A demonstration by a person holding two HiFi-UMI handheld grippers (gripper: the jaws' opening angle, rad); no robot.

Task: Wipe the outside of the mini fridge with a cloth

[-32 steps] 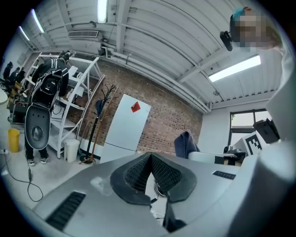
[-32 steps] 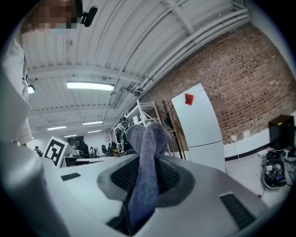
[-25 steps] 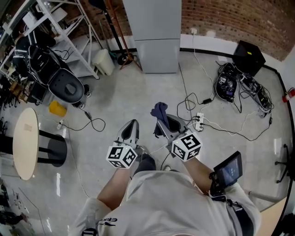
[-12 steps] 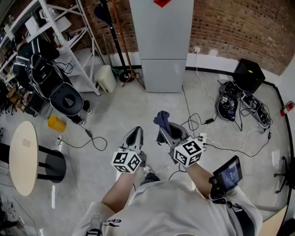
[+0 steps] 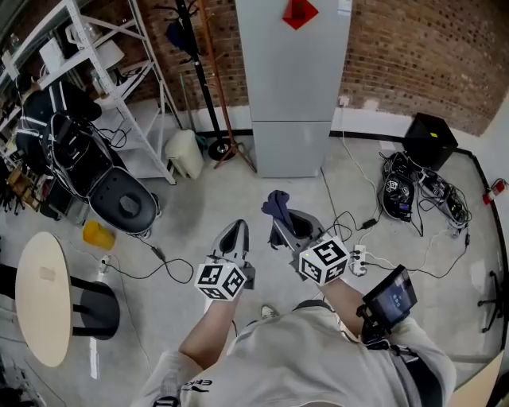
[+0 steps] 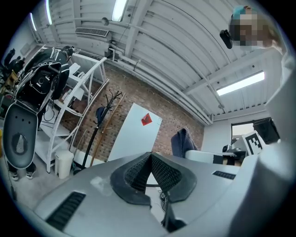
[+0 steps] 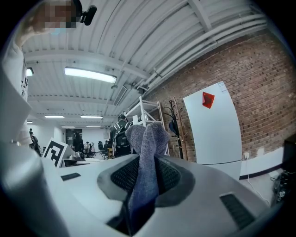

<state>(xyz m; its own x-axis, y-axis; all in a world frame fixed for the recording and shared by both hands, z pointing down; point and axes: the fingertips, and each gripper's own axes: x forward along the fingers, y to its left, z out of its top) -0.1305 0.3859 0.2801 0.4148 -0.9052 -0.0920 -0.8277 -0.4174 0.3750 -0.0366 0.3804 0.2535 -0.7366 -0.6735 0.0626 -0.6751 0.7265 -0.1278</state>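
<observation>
**Approach stage: cloth held, fridge not yet reached**

The mini fridge stands upright against the brick wall at the far side of the room. It has a pale grey casing with a seam between its upper and lower doors and a red diamond sticker near the top. The cloth is blue and folded. It is pinched between the closed jaws of the right tool, with its free end standing up above them. The left tool has its jaws together with nothing between them. Both tools are held low in front of the person, well apart from the fridge.

Judgement: wiping has not begun, and the step in hand is the approach. The next move calls for closing the gap, then raising the right tool so the free cloth, not the jaws, lies flat on a door or side panel.

The concrete floor between person and fridge carries loose cables and a power strip, a trip risk on the right. A white shelving rack and a coat stand flank the fridge's left side.
</observation>
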